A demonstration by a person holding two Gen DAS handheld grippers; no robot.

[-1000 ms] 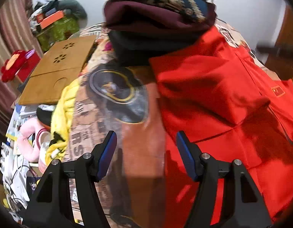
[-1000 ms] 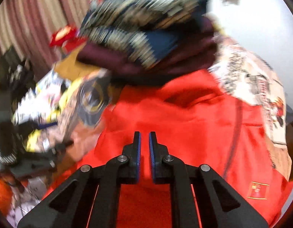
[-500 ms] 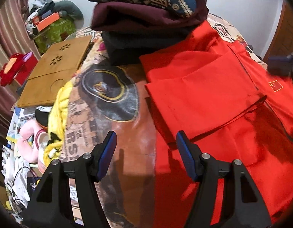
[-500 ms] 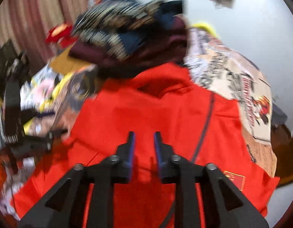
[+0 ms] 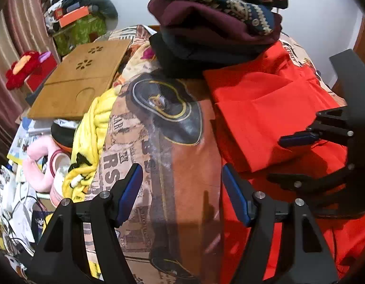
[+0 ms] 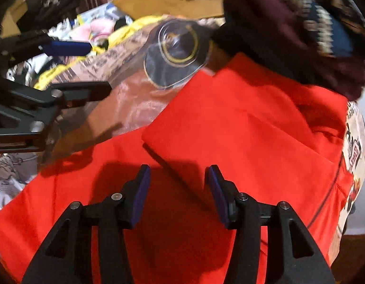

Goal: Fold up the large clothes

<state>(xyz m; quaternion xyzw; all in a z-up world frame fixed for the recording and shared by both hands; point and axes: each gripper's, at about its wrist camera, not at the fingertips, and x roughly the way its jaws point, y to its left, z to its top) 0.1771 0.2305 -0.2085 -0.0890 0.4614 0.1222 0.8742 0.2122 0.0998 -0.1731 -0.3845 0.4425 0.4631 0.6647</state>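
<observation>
- While both grippers hover over a cluttered bed, a large red garment (image 5: 272,116) lies spread across the printed bedspread (image 5: 173,161), filling the right side of the left wrist view and most of the right wrist view.
- One part of the red garment is folded over onto itself as a flat flap, with a straight edge and corner pointing toward the cameras.
- From its own camera, the left gripper (image 5: 182,189) shows its jaws wide apart, blue pads facing each other, holding nothing; it sits above the bedspread, just beside the garment's left edge.
- Seen from its own camera, the right gripper (image 6: 177,189) also has its jaws apart and empty, poised over the red cloth with the flap's corner just ahead of its fingers.
- Each gripper appears in the other's view: the right one at the right edge of the left wrist view (image 5: 310,156), the left one at the left edge of the right wrist view (image 6: 71,68).
- At the far end of the garment a stack of folded clothes (image 5: 220,23) sits, with a patterned knit on top, maroon beneath and dark layers below.
- Left of the bedspread lie a yellow blanket (image 5: 92,127), a wooden lap tray (image 5: 80,80) and a pink item (image 5: 38,156) among loose clutter.
- The right wrist view is blurred toward its upper edge.
</observation>
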